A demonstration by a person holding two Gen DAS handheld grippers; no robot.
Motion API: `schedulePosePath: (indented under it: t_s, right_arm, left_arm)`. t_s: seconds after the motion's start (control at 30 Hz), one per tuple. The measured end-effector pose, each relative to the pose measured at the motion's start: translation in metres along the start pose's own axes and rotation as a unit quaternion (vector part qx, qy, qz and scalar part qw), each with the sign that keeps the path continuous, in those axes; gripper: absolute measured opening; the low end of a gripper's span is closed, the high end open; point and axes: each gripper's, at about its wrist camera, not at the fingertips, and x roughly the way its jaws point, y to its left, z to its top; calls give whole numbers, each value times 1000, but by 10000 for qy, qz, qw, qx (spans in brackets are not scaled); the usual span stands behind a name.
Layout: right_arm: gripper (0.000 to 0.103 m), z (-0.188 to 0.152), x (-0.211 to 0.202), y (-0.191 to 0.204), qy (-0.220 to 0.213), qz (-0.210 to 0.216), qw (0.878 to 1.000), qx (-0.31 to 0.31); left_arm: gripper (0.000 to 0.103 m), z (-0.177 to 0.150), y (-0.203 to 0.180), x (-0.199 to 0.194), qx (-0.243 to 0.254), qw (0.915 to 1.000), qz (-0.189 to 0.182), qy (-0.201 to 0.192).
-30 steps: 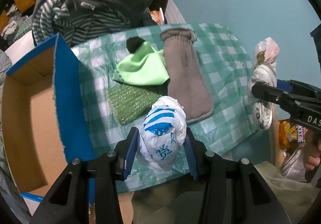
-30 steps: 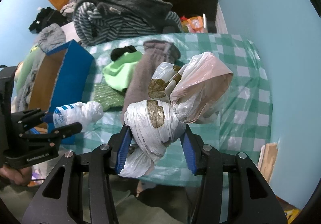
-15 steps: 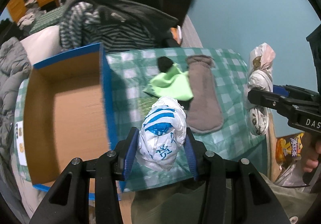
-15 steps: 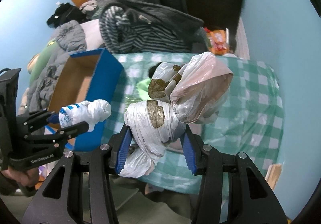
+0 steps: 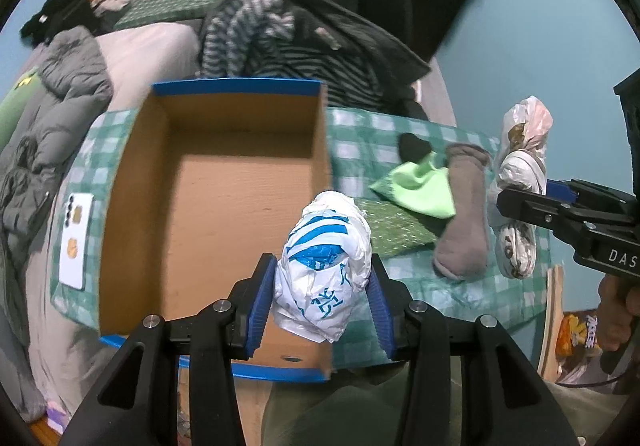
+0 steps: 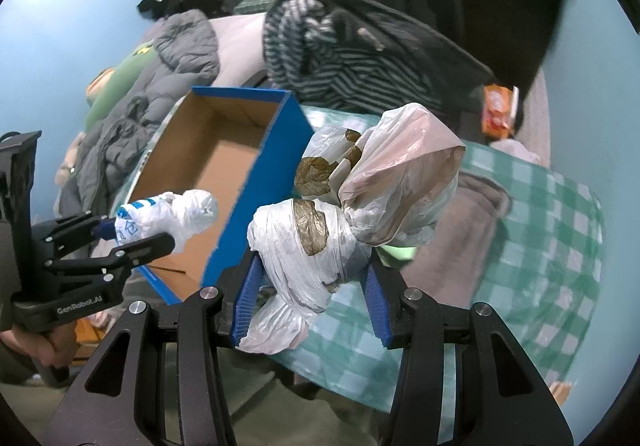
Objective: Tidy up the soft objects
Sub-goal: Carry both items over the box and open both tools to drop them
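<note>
Left wrist | phone [image 5: 76,240] beside box [image 5: 224,206] | socks [image 5: 464,214] right

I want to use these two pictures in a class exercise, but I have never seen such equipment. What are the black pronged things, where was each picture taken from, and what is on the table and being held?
There is no robot here. A person holds a two-fingered gripping tool in each hand, and each carries a wide-angle camera looking along its fingers.

One picture comes from the left tool, shut on a balled white-and-blue plastic bag. The other comes from the right tool, shut on a knotted bundle of plastic bags.

On the green checked tablecloth stand an open cardboard box, with nothing visible inside, a green cloth, a grey sock and a phone.
</note>
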Motion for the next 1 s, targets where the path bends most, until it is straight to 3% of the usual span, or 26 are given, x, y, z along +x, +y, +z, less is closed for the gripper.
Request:
schedulePosePath:
  t_s: [0.53,1.0]
  right_arm:
    - [48,47,56,79,144,635,9957,-654]
    - [48,56,110,117,570,852,9910,-855]
  left_arm:
    - [45,1,81,5,-707,9970,319,-17]
    - [45,-2,127,25,-940,9945,428,149]
